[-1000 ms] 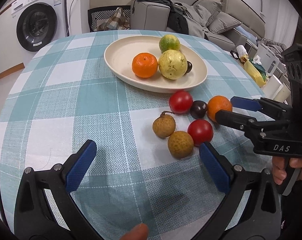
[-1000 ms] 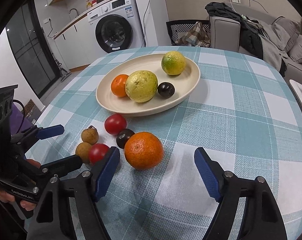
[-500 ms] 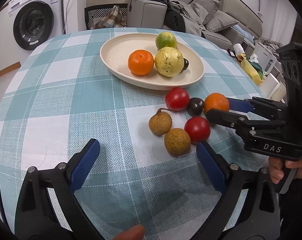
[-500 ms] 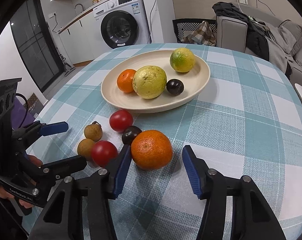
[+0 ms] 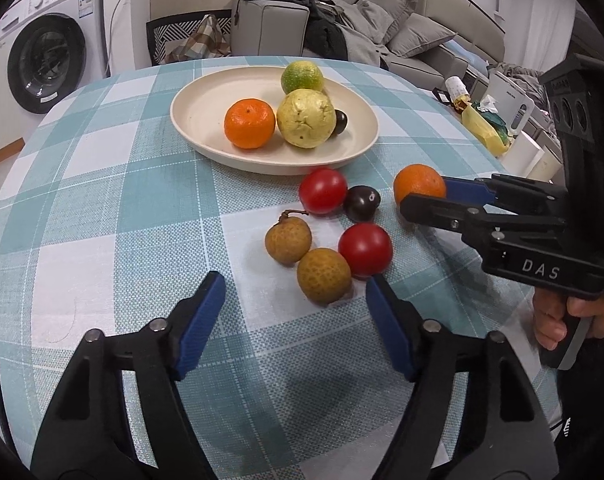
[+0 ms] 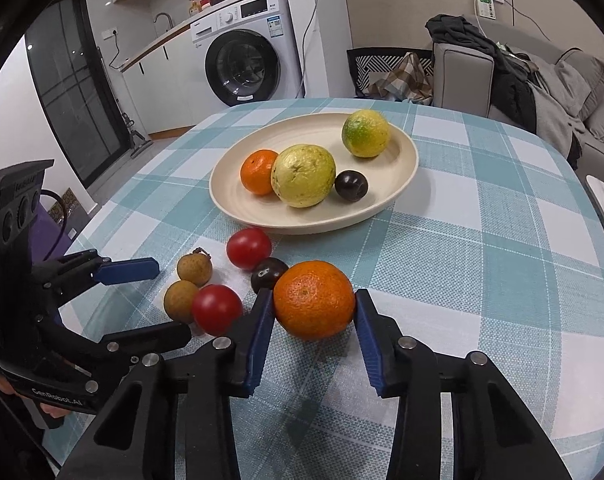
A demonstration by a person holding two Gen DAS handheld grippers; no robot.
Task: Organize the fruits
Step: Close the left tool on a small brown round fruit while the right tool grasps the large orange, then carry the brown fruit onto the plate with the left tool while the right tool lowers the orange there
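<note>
Right wrist view: the right gripper (image 6: 314, 320) has narrowed since the earlier frames, and its blue fingers (image 6: 262, 334) now press both sides of the loose orange (image 6: 313, 299), gripping it on the table (image 6: 481, 280). Half a second ago a gap remained on each side of this fruit. The orange sits just beside a dark plum (image 6: 266, 275), near two tomatoes (image 6: 248, 248) and two longans (image 6: 194, 269).

Left wrist view: the left gripper (image 5: 296, 316) is open, fingers spread wide, with nothing between them; the spread is slightly narrower than before. It is positioned low over the table, just short of the nearest longan (image 5: 323, 276). The plate (image 5: 206, 120) holds an orange, a yellow fruit, a green citrus and a plum, unchanged.
</note>
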